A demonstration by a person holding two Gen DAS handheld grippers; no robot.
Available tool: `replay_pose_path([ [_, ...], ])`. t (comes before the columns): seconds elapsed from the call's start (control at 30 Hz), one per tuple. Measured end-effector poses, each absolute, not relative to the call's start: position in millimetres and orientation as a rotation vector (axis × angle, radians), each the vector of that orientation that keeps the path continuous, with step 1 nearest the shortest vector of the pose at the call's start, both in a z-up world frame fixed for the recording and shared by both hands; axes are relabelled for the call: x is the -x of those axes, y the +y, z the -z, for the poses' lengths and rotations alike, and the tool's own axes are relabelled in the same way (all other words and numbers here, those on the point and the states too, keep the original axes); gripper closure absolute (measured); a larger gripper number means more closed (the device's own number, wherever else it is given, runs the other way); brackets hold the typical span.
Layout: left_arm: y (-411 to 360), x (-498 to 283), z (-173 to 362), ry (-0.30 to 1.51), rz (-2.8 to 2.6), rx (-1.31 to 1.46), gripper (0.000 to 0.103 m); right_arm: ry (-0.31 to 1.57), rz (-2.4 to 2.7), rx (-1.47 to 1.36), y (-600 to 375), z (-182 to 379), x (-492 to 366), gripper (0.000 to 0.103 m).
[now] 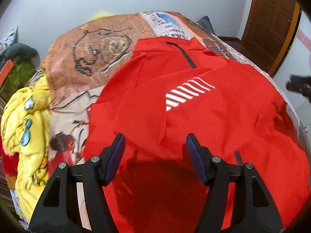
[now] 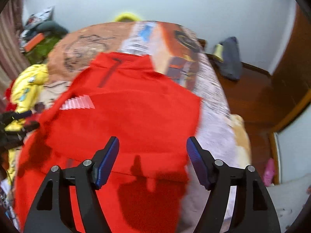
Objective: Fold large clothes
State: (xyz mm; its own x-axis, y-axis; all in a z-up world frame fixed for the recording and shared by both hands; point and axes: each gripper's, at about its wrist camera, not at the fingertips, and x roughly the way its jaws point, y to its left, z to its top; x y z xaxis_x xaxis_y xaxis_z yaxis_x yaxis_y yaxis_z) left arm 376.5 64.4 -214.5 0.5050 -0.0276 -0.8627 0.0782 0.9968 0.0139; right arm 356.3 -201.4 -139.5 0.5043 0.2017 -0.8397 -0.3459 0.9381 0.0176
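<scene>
Left gripper (image 1: 155,142) nearest, jaws spread wide, nothing between them, hovering over the lower part of the red jacket (image 1: 184,116). Its shadow falls on the cloth just below. Right gripper (image 2: 153,145) likewise spread apart and empty, above the same jacket's right side; the right view is motion-blurred. Jacket lies spread out front-up on the bed (image 1: 93,54), collar at the far end, dark zipper (image 1: 186,55) running down from it, white striped logo (image 1: 187,93) mid-chest. Bed cover has a cartoon and newsprint pattern. Yellow blanket (image 1: 25,128) bunched at the bed's left edge. Farther back: pale wall, brown wooden door (image 1: 272,25) at right.
</scene>
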Motion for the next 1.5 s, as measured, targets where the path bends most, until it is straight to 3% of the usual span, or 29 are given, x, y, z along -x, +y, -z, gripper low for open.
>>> replay_pose_path([
  [0.17, 63.7, -414.3, 240.6, 1.111, 0.015, -0.055, 0.040, 1.056, -0.264, 0.149, -233.2, 169.0, -365.2, 0.035],
  [0.23, 67.1, -422.6, 251.4, 1.138, 0.007, -0.027, 0.045, 1.085, -0.256, 0.141, -239.2, 181.7, -366.9, 0.035],
  [0.33, 77.2, -427.6, 257.6, 1.145, 0.013, 0.050, 0.062, 1.129, -0.270, 0.120, -239.5, 202.3, -368.8, 0.035],
  [0.4, 85.3, -427.8, 255.8, 1.143, 0.019, 0.079, 0.088, 1.133, -0.275, 0.135, -237.2, 208.9, -367.0, 0.034],
  [0.5, 100.2, -424.4, 248.8, 1.127, 0.025, 0.112, 0.095, 1.105, -0.277, 0.200, -227.9, 212.1, -360.0, 0.030],
  [0.87, 155.4, -365.9, 234.1, 1.136, 0.018, 0.203, 0.095, 1.086, -0.310, 0.226, -216.5, 218.8, -356.1, 0.025],
  [1.07, 173.3, -337.0, 268.6, 1.238, -0.034, 0.224, 0.077, 1.086, -0.308, 0.225, -215.2, 220.4, -354.9, 0.024],
  [1.17, 182.1, -323.7, 274.4, 1.227, -0.088, 0.188, 0.051, 1.087, -0.306, 0.227, -214.2, 220.6, -354.8, 0.024],
  [1.2, 184.9, -319.8, 274.1, 1.222, -0.103, 0.171, 0.047, 1.089, -0.305, 0.226, -214.2, 220.3, -354.9, 0.024],
  [1.5, 192.1, -306.8, 247.3, 1.204, -0.141, -0.018, 0.047, 1.152, -0.312, 0.225, -216.3, 212.1, -357.9, 0.023],
])
